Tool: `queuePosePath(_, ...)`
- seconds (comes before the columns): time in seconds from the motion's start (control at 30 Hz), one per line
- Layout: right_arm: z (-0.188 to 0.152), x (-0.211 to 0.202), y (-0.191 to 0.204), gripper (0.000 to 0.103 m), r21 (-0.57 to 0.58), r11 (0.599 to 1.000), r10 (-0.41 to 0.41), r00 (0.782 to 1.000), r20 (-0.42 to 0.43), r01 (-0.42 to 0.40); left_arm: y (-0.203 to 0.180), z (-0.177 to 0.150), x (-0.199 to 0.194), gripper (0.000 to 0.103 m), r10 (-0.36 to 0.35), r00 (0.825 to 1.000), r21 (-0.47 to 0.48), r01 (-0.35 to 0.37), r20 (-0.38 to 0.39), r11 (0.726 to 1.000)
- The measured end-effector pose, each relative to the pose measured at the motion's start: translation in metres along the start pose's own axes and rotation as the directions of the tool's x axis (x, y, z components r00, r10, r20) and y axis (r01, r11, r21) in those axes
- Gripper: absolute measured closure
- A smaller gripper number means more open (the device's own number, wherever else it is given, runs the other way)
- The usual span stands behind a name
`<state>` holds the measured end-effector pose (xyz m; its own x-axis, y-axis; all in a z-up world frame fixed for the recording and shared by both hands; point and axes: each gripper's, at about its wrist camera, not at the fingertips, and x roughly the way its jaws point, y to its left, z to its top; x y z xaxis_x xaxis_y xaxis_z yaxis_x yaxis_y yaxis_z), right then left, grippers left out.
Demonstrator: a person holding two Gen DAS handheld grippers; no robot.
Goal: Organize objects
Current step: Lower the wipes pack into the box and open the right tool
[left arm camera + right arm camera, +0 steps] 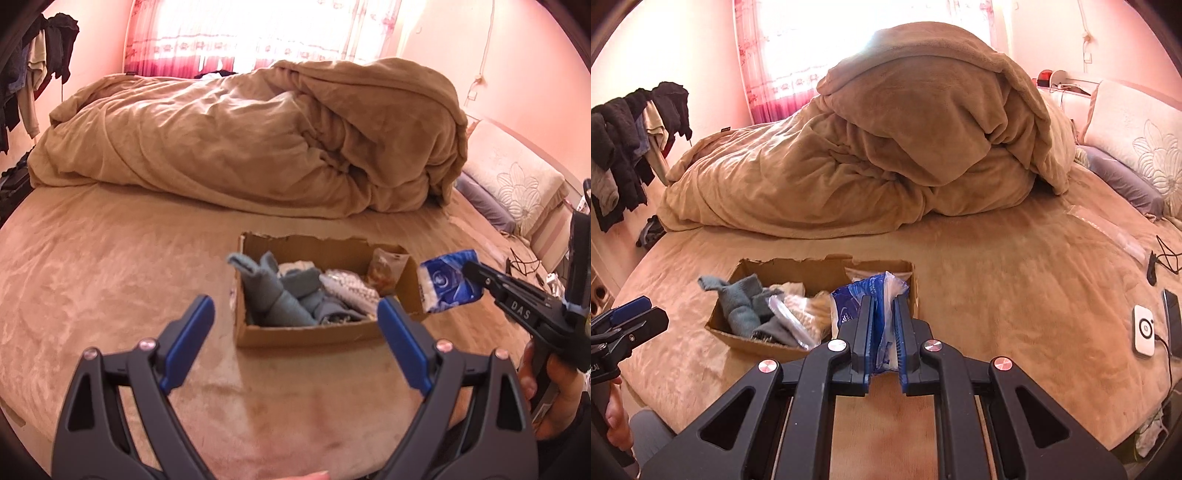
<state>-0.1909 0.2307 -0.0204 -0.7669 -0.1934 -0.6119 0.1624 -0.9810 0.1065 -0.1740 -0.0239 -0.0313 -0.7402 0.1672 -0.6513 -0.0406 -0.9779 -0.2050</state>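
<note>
Two claws are in play above a bed covered with a tan plush sheet (110, 280). The right claw (884, 332) is clamped narrow on a blue-and-white crinkly plastic packet (864, 299), and in the left wrist view that packet (448, 282) hangs at centre right of the frame, just off the right-hand wall of an open, torn-edged brown cardboard box (306, 334), not yet inside it. The left claw (295, 332) stands wide with nothing between its blue pads; it hovers in the lower middle of the frame, on the near side of the box. Several things already lie in the box: rolled grey-blue knitted cloths (284, 295) at its left, a clear bag of pale patterned stuff (351, 290) in the middle, and a small tan pouch (386, 267) leaning in the far right corner. Judging from that, the sorting looks well along, with the packet as the piece now in hand; what is left of this step is to carry it over the rim and let go in the free space at the right end. In the right wrist view a white square device (1144, 330) and a dark phone (1172, 321) lie at the right edge on the sheet; whether they belong to the task I cannot tell. A heaped tan duvet (258, 140) fills the upper half, well apart from the box.
</note>
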Motion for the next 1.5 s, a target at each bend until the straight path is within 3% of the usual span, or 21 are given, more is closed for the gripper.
queuePosePath(0.57,-0.017,0.082,0.011,0.089,-0.011,1.000,0.002,0.992,-0.124,-0.003,0.029,-0.001,0.064,0.012,0.053,0.995,-0.043,-0.057,-0.079,0.997)
queuePosePath(0.77,-0.024,0.098,-0.002,0.074,0.035,0.999,0.006,0.986,-0.167,-0.001,0.030,-0.004,0.070,0.012,0.083,0.992,-0.041,-0.087,-0.094,0.995)
queuePosePath(0.93,-0.022,0.086,-0.001,0.051,0.047,0.998,0.053,0.989,-0.141,-0.047,0.024,-0.003,0.063,0.012,0.088,0.992,-0.033,-0.091,-0.089,0.995)
queuePosePath(1.0,-0.019,0.079,0.000,0.047,0.043,0.998,0.047,0.992,-0.120,-0.042,0.021,-0.003,0.057,0.012,0.089,0.992,-0.027,-0.092,-0.086,0.995)
queuePosePath(1.5,-0.016,0.007,0.010,0.043,0.002,0.999,0.038,0.998,-0.045,-0.038,-0.001,-0.012,-0.011,0.012,0.111,0.993,-0.004,-0.112,-0.039,0.994)
